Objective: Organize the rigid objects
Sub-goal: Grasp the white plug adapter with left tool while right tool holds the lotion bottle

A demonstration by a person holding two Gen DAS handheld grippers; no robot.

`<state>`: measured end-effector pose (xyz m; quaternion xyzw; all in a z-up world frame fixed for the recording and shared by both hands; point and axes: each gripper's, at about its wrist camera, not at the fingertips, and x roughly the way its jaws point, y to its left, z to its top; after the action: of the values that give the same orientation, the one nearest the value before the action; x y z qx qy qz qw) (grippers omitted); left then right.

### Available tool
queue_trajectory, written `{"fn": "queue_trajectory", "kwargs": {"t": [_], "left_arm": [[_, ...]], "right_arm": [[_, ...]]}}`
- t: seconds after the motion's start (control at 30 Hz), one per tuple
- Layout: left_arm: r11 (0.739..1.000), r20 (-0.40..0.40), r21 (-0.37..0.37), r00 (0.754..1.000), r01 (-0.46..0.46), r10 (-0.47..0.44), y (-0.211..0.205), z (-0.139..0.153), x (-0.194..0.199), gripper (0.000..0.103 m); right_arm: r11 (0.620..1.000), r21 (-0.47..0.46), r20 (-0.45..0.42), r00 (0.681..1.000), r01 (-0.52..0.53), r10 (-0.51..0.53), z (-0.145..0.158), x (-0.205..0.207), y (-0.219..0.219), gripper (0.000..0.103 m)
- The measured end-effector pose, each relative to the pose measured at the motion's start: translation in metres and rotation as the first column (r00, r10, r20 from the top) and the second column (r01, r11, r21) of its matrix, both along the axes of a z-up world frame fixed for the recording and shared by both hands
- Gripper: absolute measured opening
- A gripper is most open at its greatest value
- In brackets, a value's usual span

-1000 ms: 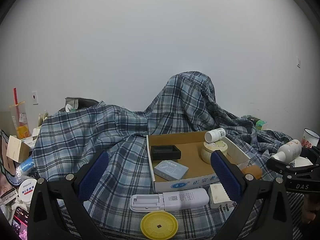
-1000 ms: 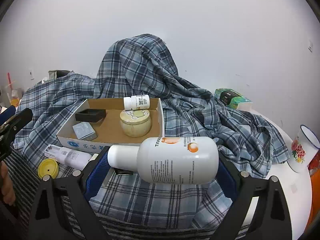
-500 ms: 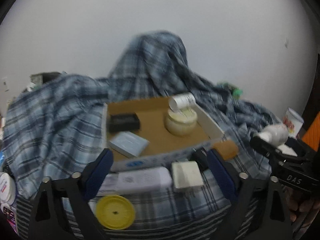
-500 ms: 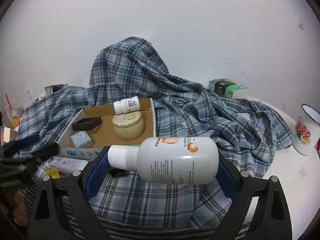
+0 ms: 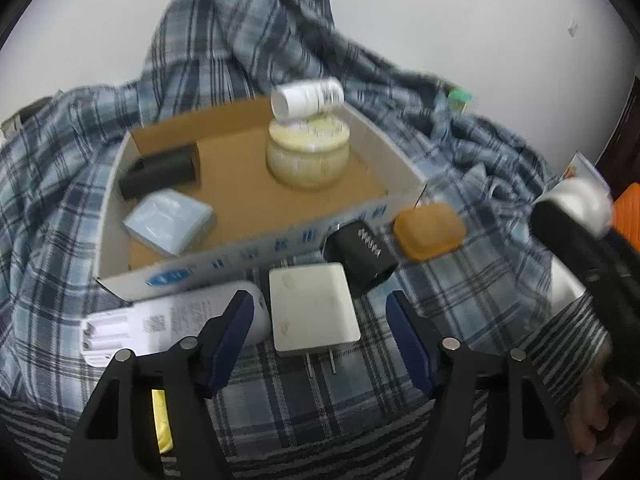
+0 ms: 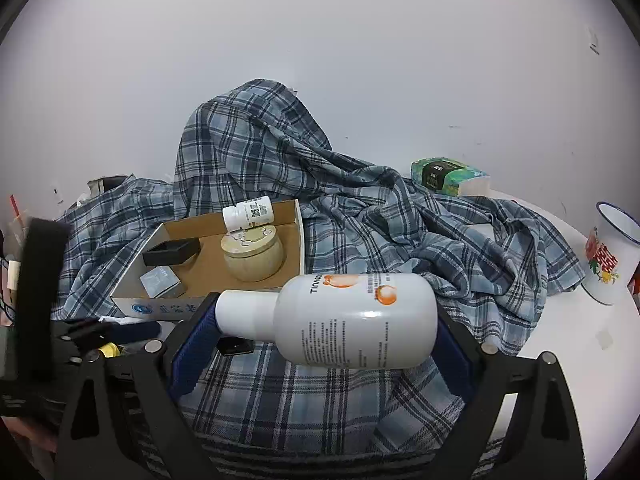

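The left hand-held gripper (image 5: 320, 320) has just been closing around the white plug (image 5: 313, 307), near the box (image 5: 256, 248), pads not touching yet. It could bump the plug away. The right hand-held gripper (image 6: 326, 320) squeezes the white bottle (image 6: 340, 320), which might slip.

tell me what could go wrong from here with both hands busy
1. The left gripper jaws have just been closing around the white charger, not yet touching; its prongs point toward the gripper, so the charger may tip or slip.
2. The right gripper holds the bottle end to end, cap against one pad; it could pivot out.
3. The pill bottle lies loose on the jar; bumping the box may roll it off.
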<state>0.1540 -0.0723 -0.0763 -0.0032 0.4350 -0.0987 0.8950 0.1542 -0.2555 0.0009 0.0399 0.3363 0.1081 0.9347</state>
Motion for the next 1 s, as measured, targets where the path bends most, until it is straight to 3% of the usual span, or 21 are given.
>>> {"fn": "queue_trajectory", "kwargs": {"t": [0.07, 0.13, 0.27, 0.43, 0.73, 0.83, 1.0], "left_arm": [[1.0, -0.041, 0.007, 0.999, 0.001, -0.001, -0.001, -0.009, 0.005, 0.066], [1.0, -0.025, 0.013, 1.0, -0.001, 0.001, -0.002, -0.009, 0.005, 0.066], [1.0, -0.026, 0.011, 0.999, 0.021, -0.021, -0.006, -0.01, 0.004, 0.048], [0.999, -0.035, -0.006, 0.999, 0.033, -0.033, -0.008, -0.011, 0.005, 0.048], [0.998, -0.084, 0.037, 0.995, 0.053, -0.05, -0.018, -0.023, 0.011, 0.047], [0.998, -0.03, 0.001, 0.997, 0.066, -0.066, -0.013, -0.014, 0.004, 0.047], [0.996, 0.156, -0.008, 0.984, 0.084, -0.082, -0.013, 0.012, -0.024, 0.047]], "right_arm": [[1.0, -0.004, 0.001, 1.0, -0.003, 0.003, 0.0, 0.0, 0.001, 0.094], [1.0, -0.005, 0.0, 1.0, -0.004, 0.004, 0.0, 0.0, 0.0, 0.094], [1.0, -0.007, -0.005, 1.0, -0.002, 0.002, 0.0, 0.0, 0.002, 0.094], [1.0, -0.008, -0.011, 1.0, -0.003, 0.003, -0.002, 0.001, 0.003, 0.094], [1.0, -0.007, -0.011, 1.0, -0.005, 0.005, -0.003, 0.001, 0.003, 0.094], [1.0, -0.004, -0.007, 1.0, -0.009, 0.009, -0.003, 0.001, 0.002, 0.094], [1.0, -0.001, 0.012, 1.0, -0.012, 0.012, -0.001, -0.002, 0.002, 0.094]]}}
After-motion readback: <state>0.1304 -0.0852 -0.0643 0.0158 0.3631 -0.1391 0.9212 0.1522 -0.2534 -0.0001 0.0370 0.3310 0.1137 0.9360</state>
